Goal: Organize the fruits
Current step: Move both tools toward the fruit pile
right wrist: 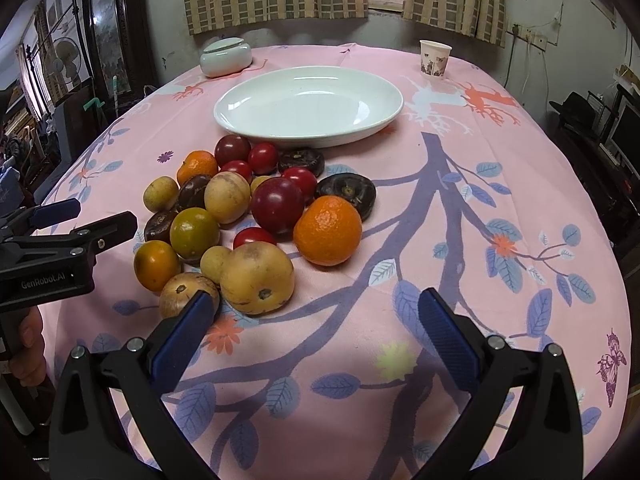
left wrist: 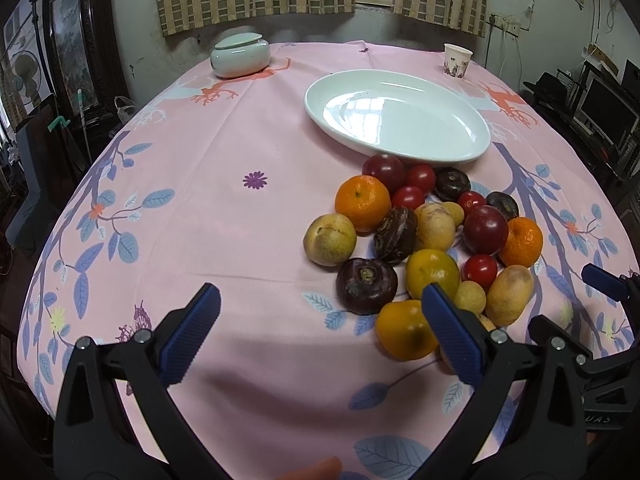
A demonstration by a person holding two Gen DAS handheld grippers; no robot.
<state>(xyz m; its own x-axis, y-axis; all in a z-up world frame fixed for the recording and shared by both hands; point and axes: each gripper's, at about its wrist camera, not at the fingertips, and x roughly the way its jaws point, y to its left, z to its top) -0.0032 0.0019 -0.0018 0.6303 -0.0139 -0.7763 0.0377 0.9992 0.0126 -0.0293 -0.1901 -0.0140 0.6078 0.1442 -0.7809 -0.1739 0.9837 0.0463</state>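
A heap of fruit lies on the pink tablecloth: oranges [left wrist: 362,202] [right wrist: 327,230], red plums [left wrist: 485,229] [right wrist: 277,205], small tomatoes, dark purple fruits, tan fruits and yellow-green citrus. Just beyond it stands an empty white oval plate [left wrist: 396,116] [right wrist: 308,106]. My left gripper [left wrist: 320,300] is open and holds nothing, with its right finger in front of a yellow citrus [left wrist: 404,336] at the heap's near left. My right gripper [right wrist: 316,302] is open and holds nothing, with its left fingertip against the view of a tan fruit [right wrist: 182,292]. Each gripper shows at the edge of the other's view.
A pale lidded ceramic jar [left wrist: 240,56] [right wrist: 226,56] sits at the table's far left. A paper cup [left wrist: 456,60] [right wrist: 434,58] is at the far right. Bare cloth lies left of the heap and right of it. A hand [right wrist: 28,344] grips the left tool.
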